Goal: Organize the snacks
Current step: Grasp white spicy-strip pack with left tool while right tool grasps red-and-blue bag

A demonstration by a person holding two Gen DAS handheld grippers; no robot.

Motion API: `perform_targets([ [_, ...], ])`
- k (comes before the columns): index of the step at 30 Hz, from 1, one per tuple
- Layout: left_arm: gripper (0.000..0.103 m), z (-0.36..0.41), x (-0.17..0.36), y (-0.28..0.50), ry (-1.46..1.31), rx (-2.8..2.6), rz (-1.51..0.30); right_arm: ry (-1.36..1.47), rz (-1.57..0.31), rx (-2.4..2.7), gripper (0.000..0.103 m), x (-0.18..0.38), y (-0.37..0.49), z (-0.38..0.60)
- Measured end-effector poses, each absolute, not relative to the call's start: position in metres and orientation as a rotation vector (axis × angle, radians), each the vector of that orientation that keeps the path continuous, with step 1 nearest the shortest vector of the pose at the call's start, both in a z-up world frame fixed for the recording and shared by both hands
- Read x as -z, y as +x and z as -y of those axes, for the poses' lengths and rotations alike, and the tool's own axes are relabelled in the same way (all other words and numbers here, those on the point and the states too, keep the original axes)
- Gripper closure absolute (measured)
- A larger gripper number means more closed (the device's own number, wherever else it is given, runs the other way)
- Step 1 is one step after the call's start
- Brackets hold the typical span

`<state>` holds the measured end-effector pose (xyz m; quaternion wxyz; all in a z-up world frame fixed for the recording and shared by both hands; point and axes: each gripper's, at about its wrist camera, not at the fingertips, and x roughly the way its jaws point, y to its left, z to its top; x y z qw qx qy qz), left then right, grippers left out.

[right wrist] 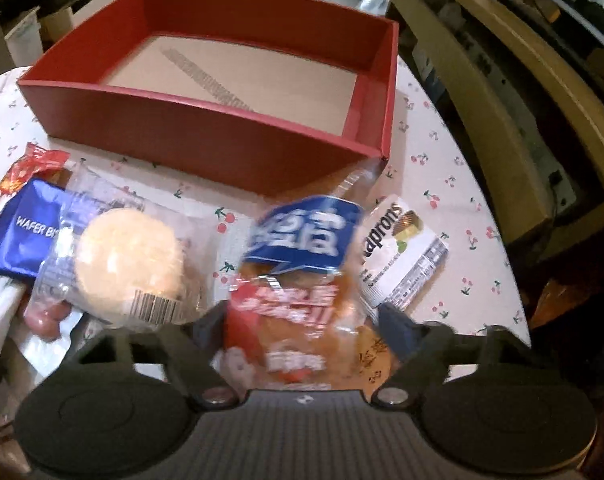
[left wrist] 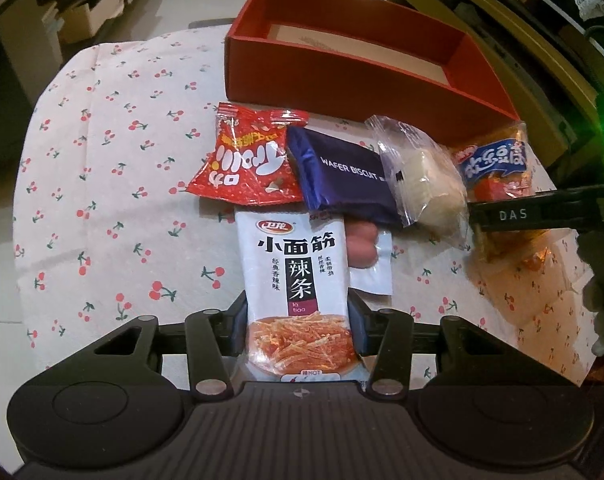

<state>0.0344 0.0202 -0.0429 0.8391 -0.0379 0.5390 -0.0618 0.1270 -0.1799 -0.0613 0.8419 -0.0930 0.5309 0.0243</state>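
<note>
The white latiao packet (left wrist: 298, 292), light and slippery, is clamped near its lower end by the left tongs (left wrist: 298, 320) above the surface (left wrist: 102, 200). The crinkly bread bag (right wrist: 298, 300) sits between the part-open right tongs (right wrist: 302, 320), just before the empty red box (right wrist: 206, 144); whether it is pinched cannot be told, and its soft middle is judged the place for a gentle hold.

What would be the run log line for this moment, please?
left gripper: shut on latiao pack | right gripper: around orange pack, grip unclear | red box: no snacks inside
</note>
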Motion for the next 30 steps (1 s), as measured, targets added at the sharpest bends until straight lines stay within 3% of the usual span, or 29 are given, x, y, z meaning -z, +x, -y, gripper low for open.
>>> perform_targets([
  [2, 0.047, -0.02, 0.043, 0.033, -0.074, 0.132, -1.139, -0.194, -1.1, -0.063, 0.043, 0.057, 0.121, 0.183],
  [20, 0.046, -0.022, 0.034, 0.027, -0.063, 0.127, -1.113, 0.158, -1.044, -0.194, 0.062, 0.023, 0.058, 0.231],
  [24, 0.037, -0.021, 0.039, 0.029, -0.056, 0.127, -1.127, 0.133, -1.071, -0.199, 0.062, 0.03, 0.06, 0.225],
  [25, 0.037, -0.02, 0.042, 0.03, -0.052, 0.123, -1.136, 0.131, -1.081, -0.185, 0.061, 0.034, 0.062, 0.225],
  [27, 0.035, -0.019, 0.045, 0.031, -0.043, 0.118, -1.146, 0.064, -1.093, -0.127, 0.042, 0.036, 0.066, 0.223],
  [30, 0.032, -0.019, 0.044, 0.029, -0.045, 0.125, -1.141, -0.051, -1.037, -0.017, 0.025, 0.031, 0.065, 0.222],
])
